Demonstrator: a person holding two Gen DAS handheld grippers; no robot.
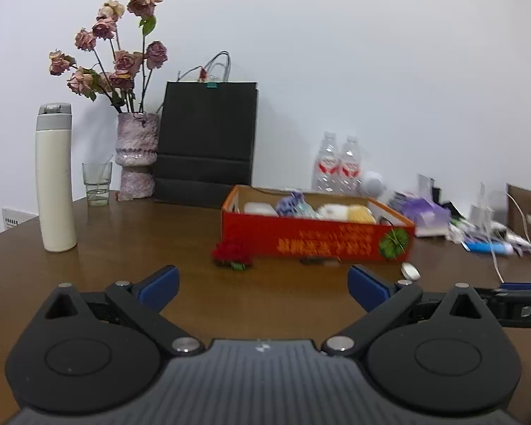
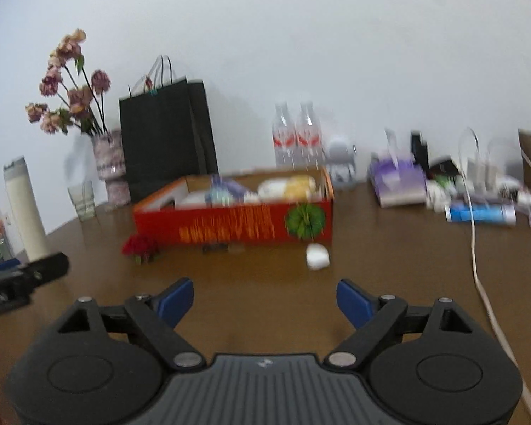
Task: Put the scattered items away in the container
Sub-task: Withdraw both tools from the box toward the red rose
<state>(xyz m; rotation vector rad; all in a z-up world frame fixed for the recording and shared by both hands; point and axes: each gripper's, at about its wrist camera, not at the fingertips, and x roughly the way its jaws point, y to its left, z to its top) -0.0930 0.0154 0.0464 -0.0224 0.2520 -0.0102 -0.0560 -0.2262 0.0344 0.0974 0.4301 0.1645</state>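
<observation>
A red cardboard box point(image 1: 315, 239) point(image 2: 237, 226) stands on the brown table and holds several soft items, white, purple and yellow. In front of it lie a small red flower piece point(image 1: 232, 254) point(image 2: 140, 246), a small dark flat item point(image 1: 313, 261) point(image 2: 215, 248) and a small white item point(image 1: 410, 271) point(image 2: 317, 255). My left gripper point(image 1: 263, 285) is open and empty, a short way in front of the box. My right gripper point(image 2: 265, 299) is open and empty, in front of the box and near the white item.
A white flask point(image 1: 55, 180), a glass point(image 1: 97, 184), a vase of dried roses point(image 1: 138, 156) and a black paper bag point(image 1: 207, 141) stand at the back left. Two water bottles point(image 2: 297, 138), a purple pack point(image 2: 398, 184), a blue tube point(image 2: 481, 214) and a white cable point(image 2: 478, 265) lie right.
</observation>
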